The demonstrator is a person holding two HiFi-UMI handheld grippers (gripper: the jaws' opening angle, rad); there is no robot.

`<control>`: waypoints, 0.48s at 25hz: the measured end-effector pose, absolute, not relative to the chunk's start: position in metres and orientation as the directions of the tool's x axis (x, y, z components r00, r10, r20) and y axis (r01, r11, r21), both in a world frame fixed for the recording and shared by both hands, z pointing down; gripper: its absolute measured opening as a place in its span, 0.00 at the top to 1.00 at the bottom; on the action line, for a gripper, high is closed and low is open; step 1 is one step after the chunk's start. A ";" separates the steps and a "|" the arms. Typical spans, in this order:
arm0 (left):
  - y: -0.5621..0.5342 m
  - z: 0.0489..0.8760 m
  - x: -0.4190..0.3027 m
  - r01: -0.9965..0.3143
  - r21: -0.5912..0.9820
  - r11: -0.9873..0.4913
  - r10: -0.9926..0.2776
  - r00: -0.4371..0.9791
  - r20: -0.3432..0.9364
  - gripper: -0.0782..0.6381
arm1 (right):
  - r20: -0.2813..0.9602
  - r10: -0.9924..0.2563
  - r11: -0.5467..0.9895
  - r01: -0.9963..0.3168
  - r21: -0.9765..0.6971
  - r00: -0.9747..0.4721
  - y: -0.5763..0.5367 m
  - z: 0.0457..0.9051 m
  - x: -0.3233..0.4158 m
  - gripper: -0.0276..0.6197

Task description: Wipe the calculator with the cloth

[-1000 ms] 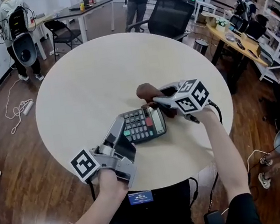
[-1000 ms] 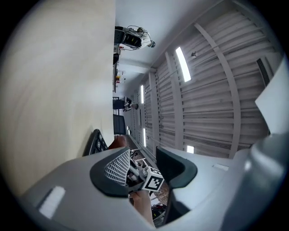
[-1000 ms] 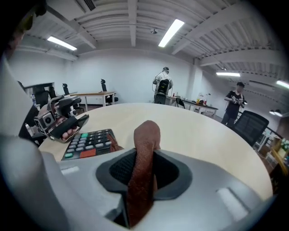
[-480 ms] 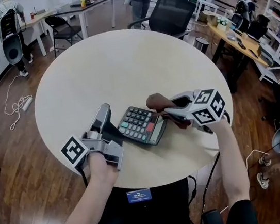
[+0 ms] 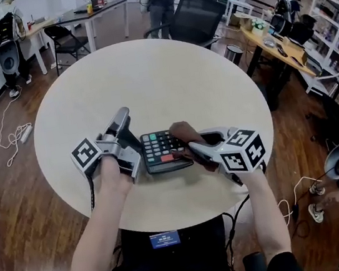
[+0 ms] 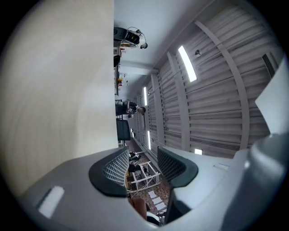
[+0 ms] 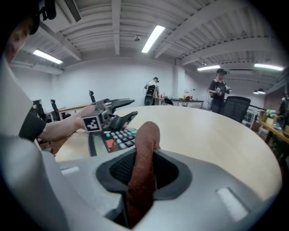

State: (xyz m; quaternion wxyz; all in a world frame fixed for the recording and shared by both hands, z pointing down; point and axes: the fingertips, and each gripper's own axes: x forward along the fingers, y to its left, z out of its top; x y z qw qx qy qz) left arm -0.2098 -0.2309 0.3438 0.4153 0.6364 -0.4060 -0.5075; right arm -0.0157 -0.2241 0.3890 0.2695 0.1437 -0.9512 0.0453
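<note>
Round pale table [image 5: 147, 72] on dark wood floor [image 5: 16, 205], office chair [image 5: 202, 16] behind.

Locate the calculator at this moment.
Head view: the calculator lies on the round table near its front edge, with the cloth at its right end.

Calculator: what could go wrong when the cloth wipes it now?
The jaws of the left gripper have just been opening, with nothing between them, so the calculator lies unheld; the cloth in the right gripper may push it. It lies toward the near edge of the table and could slide off.
</note>
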 end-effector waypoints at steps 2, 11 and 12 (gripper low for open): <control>-0.224 0.334 -0.201 -0.088 0.936 -0.340 -0.930 0.181 -0.320 0.63 | 0.494 -0.343 0.918 -0.397 -0.006 -0.799 -0.255 0.377 0.000 0.80; -0.156 0.322 -0.137 0.016 0.908 -0.419 -0.875 0.260 -0.408 0.65 | 0.632 -0.374 0.906 -0.413 0.093 -0.679 -0.309 0.391 -0.021 0.80; -0.153 0.321 -0.130 0.014 0.903 -0.429 -0.869 0.268 -0.417 0.65 | 0.653 -0.361 0.915 -0.387 0.110 -0.666 -0.304 0.394 -0.025 0.80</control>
